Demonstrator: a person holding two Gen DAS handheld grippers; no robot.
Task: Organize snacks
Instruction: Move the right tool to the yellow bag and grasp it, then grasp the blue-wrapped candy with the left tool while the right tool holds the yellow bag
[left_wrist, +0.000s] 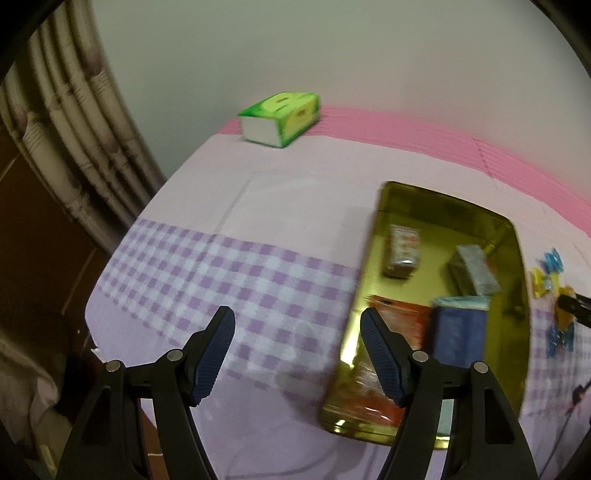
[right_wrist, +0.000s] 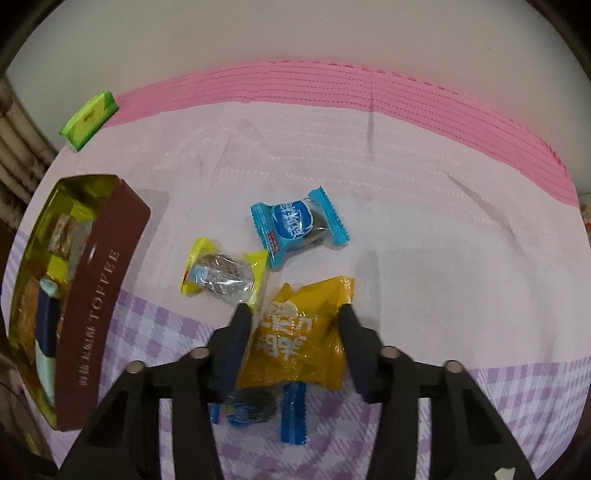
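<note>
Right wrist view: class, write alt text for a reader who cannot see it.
The right gripper straddles an orange-yellow snack packet lying on a pink and lilac checked cloth, its fingers close beside the packet's edges. Beyond lie a yellow-edged clear candy wrapper and a blue candy wrapper; another blue wrapper lies nearer. A brown toffee tin with a gold inside stands left.

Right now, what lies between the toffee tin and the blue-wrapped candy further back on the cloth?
In the right wrist view, the yellow-wrapped candy lies between the toffee tin and the blue-wrapped candy, nearer the blue one; otherwise only bare tablecloth.
</note>
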